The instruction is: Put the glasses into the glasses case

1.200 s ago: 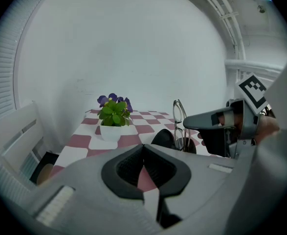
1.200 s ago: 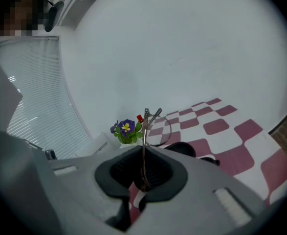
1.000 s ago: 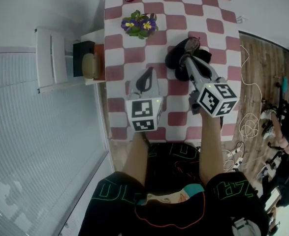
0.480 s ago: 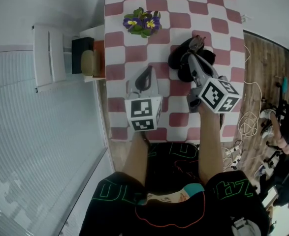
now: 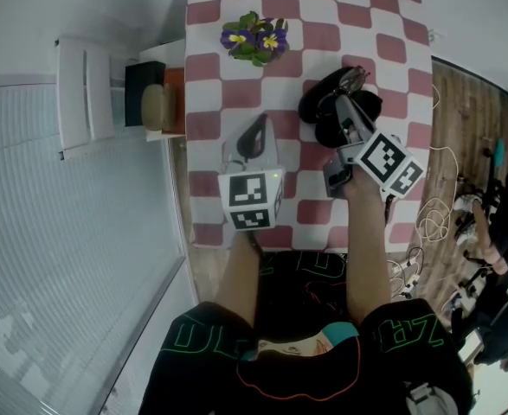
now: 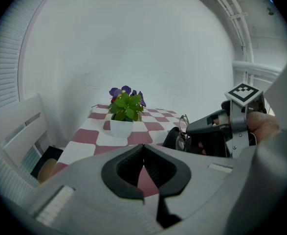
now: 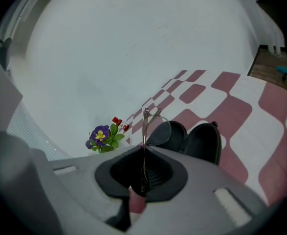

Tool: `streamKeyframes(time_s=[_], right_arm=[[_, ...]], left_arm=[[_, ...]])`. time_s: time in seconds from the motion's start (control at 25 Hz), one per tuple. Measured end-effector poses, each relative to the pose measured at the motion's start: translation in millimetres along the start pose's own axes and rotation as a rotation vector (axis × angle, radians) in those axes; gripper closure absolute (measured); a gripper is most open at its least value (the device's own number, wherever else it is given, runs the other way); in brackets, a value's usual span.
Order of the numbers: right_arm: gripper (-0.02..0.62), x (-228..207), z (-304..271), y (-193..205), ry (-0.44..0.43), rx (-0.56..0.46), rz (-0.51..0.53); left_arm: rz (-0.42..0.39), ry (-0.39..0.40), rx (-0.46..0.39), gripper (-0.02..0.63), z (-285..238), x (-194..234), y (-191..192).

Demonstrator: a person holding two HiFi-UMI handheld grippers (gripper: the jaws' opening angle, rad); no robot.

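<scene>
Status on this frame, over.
Right gripper shut on glasses, poised over open glasses case. Left gripper shut, empty. Flower pot off to the side, not obstructing.

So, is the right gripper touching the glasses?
Touching. The right gripper view shows it: the right gripper is shut on the frame of the glasses.

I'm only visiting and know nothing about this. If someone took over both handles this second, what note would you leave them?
Left gripper: jaws together, empty, held over the table, apart from the job.
Right gripper: jaws clamped on the glasses, by a thin part of the frame.
Glasses case: lying open on the table, just beyond the glasses.
Done: glasses picked up, case open.
Left: lower the glasses into the case and let go.
</scene>
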State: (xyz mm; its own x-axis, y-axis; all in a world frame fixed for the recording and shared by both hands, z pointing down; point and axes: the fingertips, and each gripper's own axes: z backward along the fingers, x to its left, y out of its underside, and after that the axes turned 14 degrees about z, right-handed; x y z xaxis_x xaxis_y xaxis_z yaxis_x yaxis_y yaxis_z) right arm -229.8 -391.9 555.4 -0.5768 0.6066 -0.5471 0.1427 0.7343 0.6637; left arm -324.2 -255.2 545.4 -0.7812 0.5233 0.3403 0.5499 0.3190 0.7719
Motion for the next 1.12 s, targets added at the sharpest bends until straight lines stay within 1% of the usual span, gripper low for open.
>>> streamKeyframes(time_s=[0.24, 0.32, 0.4, 0.64, 0.76, 0.8, 0.84, 0.88, 0.92, 1.12], right_arm=[[0.574, -0.8, -1.4, 1.0, -0.001, 0.019, -0.043], [0.541, -0.5, -1.7, 2.8, -0.009, 0.031, -0.065], [0.541, 0.2, -2.0, 4.3, -0.015, 0.038, -0.077], [0.541, 2.2, 1.7, 0.8, -0.026, 0.034, -0.063], [0.541, 6.1, 7.1, -5.5, -0.044, 0.019, -0.031], [0.561, 8.0, 9.5, -8.0, -0.049, 0.011, -0.011], [0.565, 10.2, 12.2, -10.5, -0.054, 0.002, 0.012], [0.584, 12.5, 15.3, -12.9, -0.058, -0.007, 0.036], [0.591, 14.9, 18.9, -14.9, -0.064, -0.018, 0.058], [0.592, 22.4, 40.3, -22.1, -0.1, -0.076, 0.134]], left_arm=[[-0.004, -0.002, -0.003, 0.597, -0.5, 1.2, -1.1], [-0.003, -0.001, 0.006, 0.597, -0.7, 0.6, 0.2], [-0.002, 0.004, 0.006, 0.597, -0.7, -0.7, -1.0], [-0.012, 0.01, -0.006, 0.597, -0.4, -4.3, -5.4], [-0.011, 0.02, -0.018, 0.597, 1.3, -11.1, -9.1], [-0.013, 0.024, -0.022, 0.597, 2.2, -14.0, -10.8], [-0.015, 0.028, -0.026, 0.597, 3.3, -16.9, -11.9], [-0.017, 0.032, -0.03, 0.597, 4.7, -19.7, -12.5], [-0.019, 0.037, -0.035, 0.597, 6.3, -22.7, -12.9], [-0.026, 0.06, -0.06, 0.597, 16.6, -38.4, -12.6]])
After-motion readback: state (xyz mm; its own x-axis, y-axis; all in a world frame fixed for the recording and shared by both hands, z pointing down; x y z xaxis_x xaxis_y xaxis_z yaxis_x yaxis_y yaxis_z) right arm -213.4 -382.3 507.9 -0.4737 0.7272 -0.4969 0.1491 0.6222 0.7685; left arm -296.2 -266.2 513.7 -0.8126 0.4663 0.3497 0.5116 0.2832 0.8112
